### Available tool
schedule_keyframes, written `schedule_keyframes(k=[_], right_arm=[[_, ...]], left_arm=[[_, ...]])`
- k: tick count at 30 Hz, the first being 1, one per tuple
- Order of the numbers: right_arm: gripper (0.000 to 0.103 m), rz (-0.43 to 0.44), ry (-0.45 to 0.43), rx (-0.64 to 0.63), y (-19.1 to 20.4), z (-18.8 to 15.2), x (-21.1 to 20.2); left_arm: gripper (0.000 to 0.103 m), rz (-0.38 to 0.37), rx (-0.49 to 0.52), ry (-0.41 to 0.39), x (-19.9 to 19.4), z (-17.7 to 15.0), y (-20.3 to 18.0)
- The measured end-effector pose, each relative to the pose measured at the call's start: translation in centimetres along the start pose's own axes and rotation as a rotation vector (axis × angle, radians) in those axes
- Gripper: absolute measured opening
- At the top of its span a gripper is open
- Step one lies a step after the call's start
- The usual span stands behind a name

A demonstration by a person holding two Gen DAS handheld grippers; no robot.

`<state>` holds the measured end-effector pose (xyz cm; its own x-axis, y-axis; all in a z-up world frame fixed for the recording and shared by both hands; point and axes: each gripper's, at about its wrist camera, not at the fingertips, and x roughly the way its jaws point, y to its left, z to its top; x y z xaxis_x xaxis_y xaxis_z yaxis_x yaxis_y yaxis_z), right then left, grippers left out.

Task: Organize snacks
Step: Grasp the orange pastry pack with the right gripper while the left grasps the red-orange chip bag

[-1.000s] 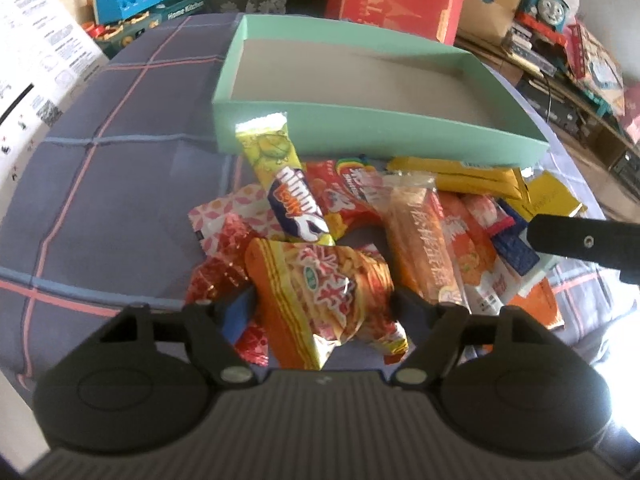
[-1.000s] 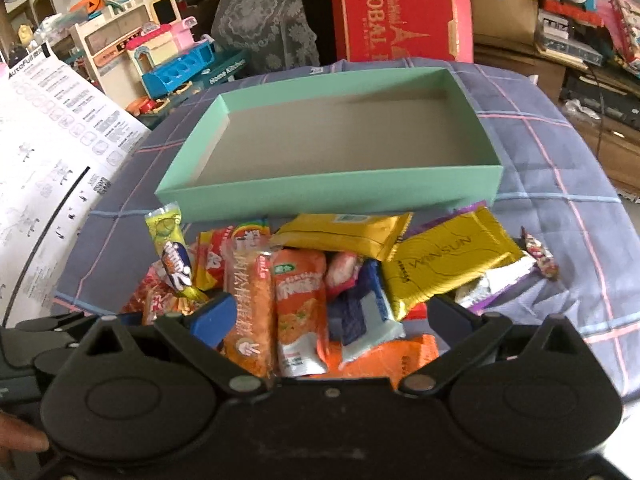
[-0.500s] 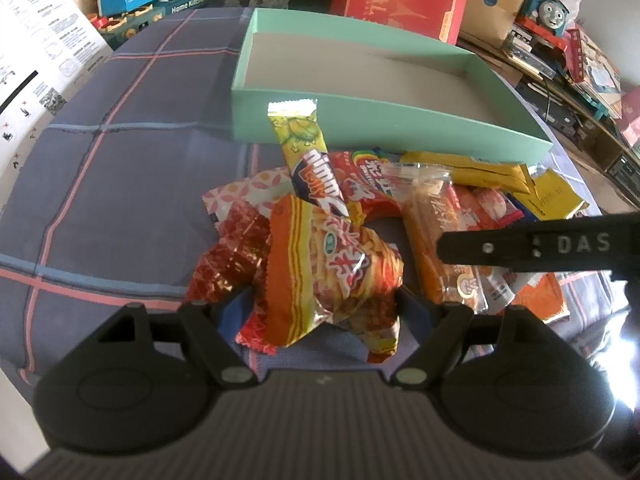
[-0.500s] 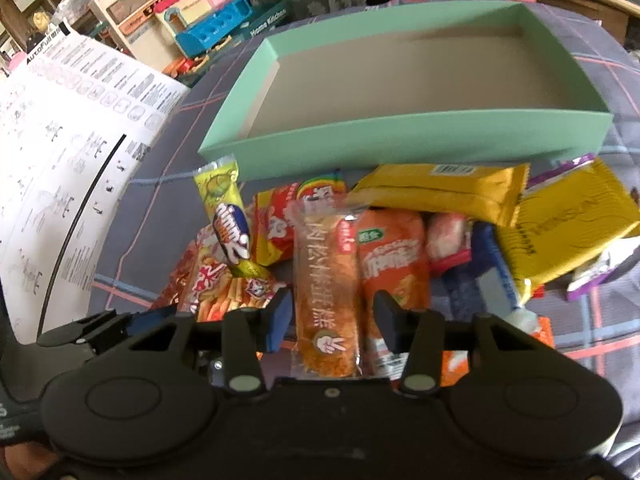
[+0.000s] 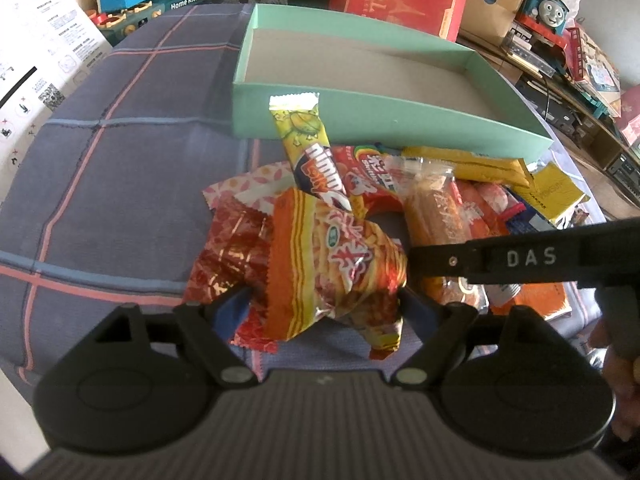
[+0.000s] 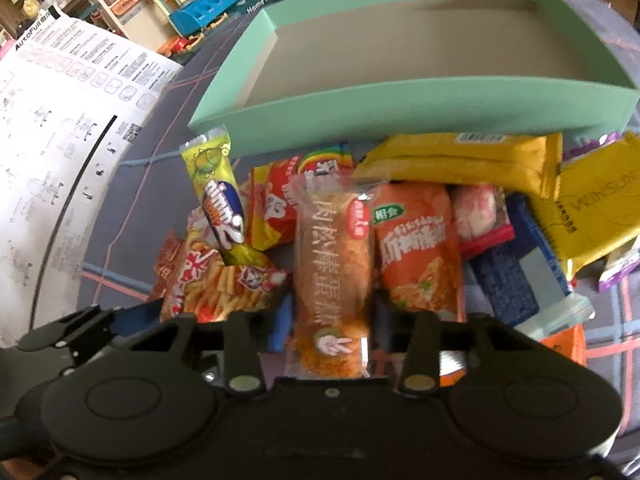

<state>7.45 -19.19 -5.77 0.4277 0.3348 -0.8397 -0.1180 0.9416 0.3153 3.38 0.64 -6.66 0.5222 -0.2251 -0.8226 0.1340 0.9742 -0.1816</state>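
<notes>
None of the snacks is in the green box (image 6: 400, 106) yet; all lie heaped on the table (image 5: 120, 184) before it. Left tool (image 5: 324, 300) clasps the orange chip bag (image 5: 332, 264); right tool (image 6: 332, 320), just closing, pinches the cake roll (image 6: 334, 272).

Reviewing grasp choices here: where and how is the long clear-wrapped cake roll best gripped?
Grip the cake roll across its narrow width near the lower end, coming from above along its length. It lies lengthwise toward the green box, its long sides exposed. The right gripper has just been closing there, fingers flanking it.
</notes>
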Motion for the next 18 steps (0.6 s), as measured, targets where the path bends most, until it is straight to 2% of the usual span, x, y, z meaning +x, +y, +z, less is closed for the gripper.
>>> schedule_keyframes(k=[3,13,14,15,16,18], right_arm=[[0.038,0.042,-0.036,0.001,0.0,-0.1,-1.1],[0.038,0.056,-0.102,0.043,-1.8,-0.4,-3.2],[0.038,0.055,-0.104,0.046,-1.9,-0.4,-3.2],[0.038,0.054,-0.105,0.050,-2.0,-0.5,-3.3],[0.038,0.055,-0.107,0.054,-2.1,-0.6,-3.4],[0.038,0.056,-0.113,0.057,-2.4,-0.9,-3.5]], left_arm=[[0.083,0.011,0.010,-0.005,-0.2,0.1,-0.3],[0.084,0.048,0.099,-0.040,-0.5,0.8,-2.8],[0.083,0.050,0.100,-0.040,-0.4,0.8,-2.9],[0.076,0.052,0.101,-0.040,-0.4,0.8,-3.0],[0.065,0.053,0.103,-0.041,-0.5,0.8,-3.1],[0.057,0.040,0.094,-0.044,-0.7,0.7,-3.0]])
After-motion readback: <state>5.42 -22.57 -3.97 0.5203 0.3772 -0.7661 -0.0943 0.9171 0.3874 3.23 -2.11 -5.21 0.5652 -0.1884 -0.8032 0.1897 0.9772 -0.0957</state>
